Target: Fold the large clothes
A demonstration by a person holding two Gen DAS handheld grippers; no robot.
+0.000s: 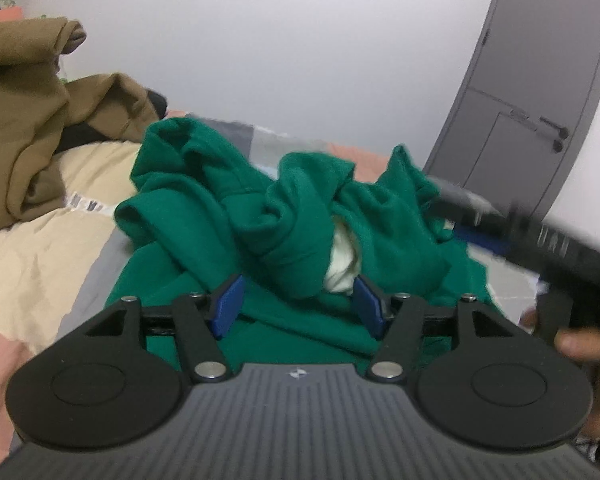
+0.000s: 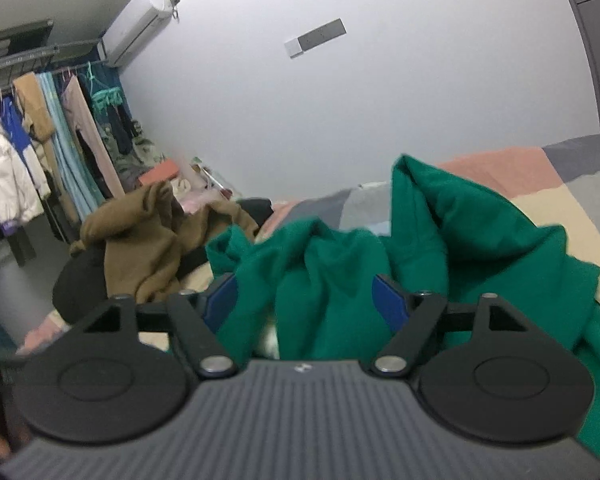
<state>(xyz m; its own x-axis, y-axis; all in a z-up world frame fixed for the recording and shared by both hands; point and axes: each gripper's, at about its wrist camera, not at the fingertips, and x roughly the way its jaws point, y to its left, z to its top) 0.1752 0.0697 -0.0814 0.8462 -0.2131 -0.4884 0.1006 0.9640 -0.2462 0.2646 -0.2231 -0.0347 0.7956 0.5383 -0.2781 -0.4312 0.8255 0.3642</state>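
Jaws of both tools stand well apart, and neither presses on cloth. Your left gripper (image 1: 298, 306) spreads its blue pads to either side of a rumpled fold of the green fleece sweatshirt (image 1: 228, 216); your right gripper (image 2: 306, 304) likewise brackets a ridge of that sweatshirt (image 2: 440, 240) without pinching it.

The sweatshirt lies heaped in soft, rounded creases on the bed's patchwork cover (image 1: 32, 256) of cream, grey and salmon panels. Only the left view shows a pale cream lining (image 1: 342, 268) inside one sleeve-like roll, the grey panelled door (image 1: 532, 92) beyond the sweatshirt, and your other hand (image 1: 584, 346) gripping the blurred black tool at the edge. Only the right view shows the clothes rail (image 2: 40, 136) and the white air conditioner (image 2: 140, 20), far beyond the sweatshirt. A crumpled brown garment (image 2: 140, 240) sits just past the sweatshirt in both views.
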